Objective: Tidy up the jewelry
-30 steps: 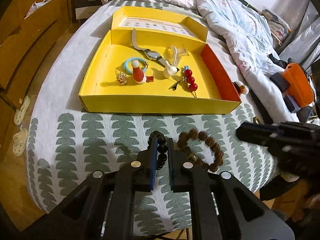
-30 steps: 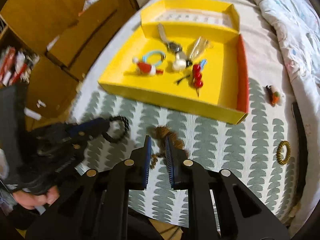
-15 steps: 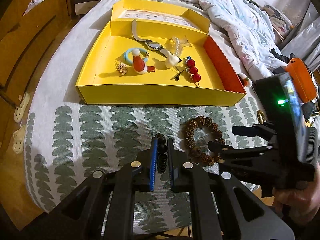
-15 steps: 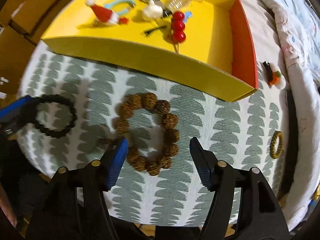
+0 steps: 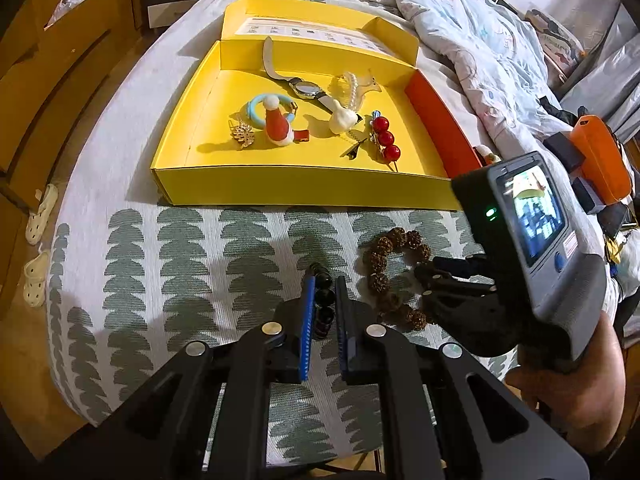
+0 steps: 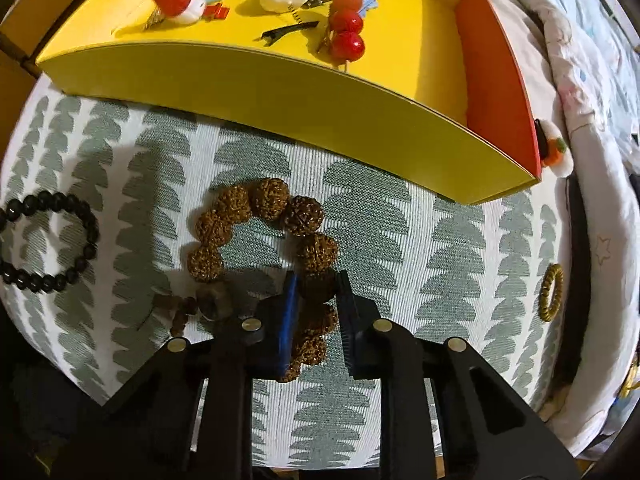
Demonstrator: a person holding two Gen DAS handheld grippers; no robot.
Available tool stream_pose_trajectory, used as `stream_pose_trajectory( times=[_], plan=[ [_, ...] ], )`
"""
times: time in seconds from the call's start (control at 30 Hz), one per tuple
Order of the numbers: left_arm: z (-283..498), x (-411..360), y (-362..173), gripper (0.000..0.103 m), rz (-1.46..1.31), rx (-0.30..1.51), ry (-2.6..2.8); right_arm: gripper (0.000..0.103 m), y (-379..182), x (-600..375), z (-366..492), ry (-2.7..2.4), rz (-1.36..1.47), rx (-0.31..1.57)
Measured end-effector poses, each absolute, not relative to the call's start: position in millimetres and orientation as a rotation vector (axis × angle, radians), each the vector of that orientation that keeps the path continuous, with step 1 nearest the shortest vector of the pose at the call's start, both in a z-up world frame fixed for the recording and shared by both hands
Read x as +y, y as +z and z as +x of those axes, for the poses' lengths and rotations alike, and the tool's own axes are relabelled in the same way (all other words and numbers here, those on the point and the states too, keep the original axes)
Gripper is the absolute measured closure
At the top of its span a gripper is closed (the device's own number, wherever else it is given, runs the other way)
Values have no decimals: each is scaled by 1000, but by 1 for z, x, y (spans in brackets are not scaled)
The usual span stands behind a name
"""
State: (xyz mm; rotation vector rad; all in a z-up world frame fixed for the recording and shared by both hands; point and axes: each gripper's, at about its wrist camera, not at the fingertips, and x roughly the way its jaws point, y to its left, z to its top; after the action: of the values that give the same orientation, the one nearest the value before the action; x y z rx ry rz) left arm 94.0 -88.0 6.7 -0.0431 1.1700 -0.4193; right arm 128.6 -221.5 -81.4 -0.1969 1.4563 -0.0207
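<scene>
A yellow box (image 6: 280, 92) with an orange end wall sits on white cloth (image 6: 400, 240) patterned with grey-green scallops.

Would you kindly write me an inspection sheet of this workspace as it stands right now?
Surface: white cloth with grey-green leaf print, covering the work surface.
Job's things: open yellow cardboard box holding a watch, hair clips and red bead pin; brown rough-seed bead bracelet and black bead bracelet lie on the cloth.
Clutter: gold coil hair tie; small carrot clip beside the box.
Grippers: left gripper shut on the black bracelet; right gripper, jaws just closing, shut on the brown bracelet.
Cables: nothing seen.
Surroundings: rumpled pale quilt; wooden drawers; white sandals on floor.
</scene>
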Motion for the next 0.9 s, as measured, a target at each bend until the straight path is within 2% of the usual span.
stream_pose_trajectory(
  times=[0.2,0.43,0.9],
  plan=[
    [93,-86,8,93,-44,1169,-423,82,-92,-216,128,-35,-223,1465],
    [91,-85,13,93,-59,1161,-426,83,-79,-219,128,-12,-162,1443],
    [104,-67,38,93,-118,1118,-433,83,43,-228,111,198,59,1183]
  ],
)
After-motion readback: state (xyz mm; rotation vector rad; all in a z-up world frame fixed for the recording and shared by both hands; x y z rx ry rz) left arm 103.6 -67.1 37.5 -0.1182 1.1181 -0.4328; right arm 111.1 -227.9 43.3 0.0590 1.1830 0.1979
